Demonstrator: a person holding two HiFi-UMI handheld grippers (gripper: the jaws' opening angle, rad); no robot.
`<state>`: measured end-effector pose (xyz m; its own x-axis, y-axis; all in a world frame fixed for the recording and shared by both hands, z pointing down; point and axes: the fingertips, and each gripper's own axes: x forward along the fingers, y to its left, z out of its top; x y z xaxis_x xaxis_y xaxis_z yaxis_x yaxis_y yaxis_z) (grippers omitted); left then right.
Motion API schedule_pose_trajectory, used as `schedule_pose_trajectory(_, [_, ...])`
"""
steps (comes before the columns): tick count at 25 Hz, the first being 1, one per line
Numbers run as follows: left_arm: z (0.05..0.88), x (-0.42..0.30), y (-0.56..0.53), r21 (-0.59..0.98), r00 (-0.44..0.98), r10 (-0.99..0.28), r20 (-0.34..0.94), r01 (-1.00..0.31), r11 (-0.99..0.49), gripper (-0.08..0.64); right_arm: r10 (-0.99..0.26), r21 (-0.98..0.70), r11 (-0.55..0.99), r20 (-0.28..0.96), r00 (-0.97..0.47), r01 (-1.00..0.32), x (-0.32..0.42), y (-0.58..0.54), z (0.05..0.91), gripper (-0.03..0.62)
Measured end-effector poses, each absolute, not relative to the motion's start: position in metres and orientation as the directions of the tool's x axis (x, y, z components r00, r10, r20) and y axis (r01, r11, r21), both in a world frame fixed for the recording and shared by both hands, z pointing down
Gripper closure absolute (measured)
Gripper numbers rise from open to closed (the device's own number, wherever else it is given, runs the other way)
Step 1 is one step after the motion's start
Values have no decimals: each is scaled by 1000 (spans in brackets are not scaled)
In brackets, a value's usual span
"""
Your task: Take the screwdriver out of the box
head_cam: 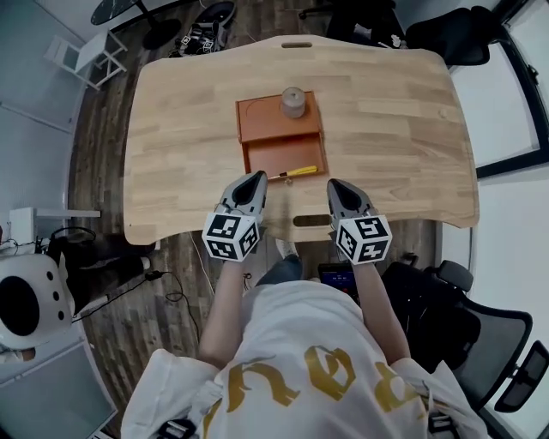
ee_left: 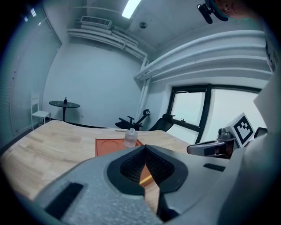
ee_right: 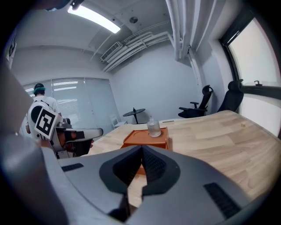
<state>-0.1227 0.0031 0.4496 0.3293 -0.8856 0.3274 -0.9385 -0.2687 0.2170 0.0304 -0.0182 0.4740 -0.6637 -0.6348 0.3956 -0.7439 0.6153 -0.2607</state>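
Nothing done yet: yellow-handled screwdriver (head_cam: 293, 172) lies in the open orange box (head_cam: 257, 124) at frame centre on the counter (head_cam: 180, 111), with left gripper (head_cam: 256, 177) and right gripper (head_cam: 333, 183) just below it, fingers clenched and empty, so grasp and lift-out remain.

Head view is bright, even and sharp. The wooden table (head_cam: 386, 111) carries only soft shadows, and the edges bend fisheye-style. Left gripper view is dimmer and bluish: the strip light (ee_left: 131, 8) glares at 12 o'clock, the window (ee_left: 191, 115) is blown out at 3 o'clock, the corners are vignetted and the left gripper (ee_left: 145, 146) is soft up close. Right gripper view is the same, with a ceiling light (ee_right: 93, 19) at 11 o'clock and the right gripper (ee_right: 142, 146) soft.
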Motion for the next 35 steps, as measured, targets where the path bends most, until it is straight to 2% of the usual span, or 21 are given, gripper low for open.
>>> schedule_pose_trajectory(7, [463,-144,-50,233,403,-852,334,-911,-340,549,-650,-218,610,412,-639,-762,-2,-59,482,580])
schedule_pose_trajectory(18, [470,-140,-91,239,455,-828,327,-888,-393,551,-698,-217,552,407,-589,-805,6,-79,486,581])
schedule_pose_trajectory(35, [488,-131,-119,289,487,-790,374,-870,-399,549,-642,-245,589,436,-630,-770,8,-108,499,580])
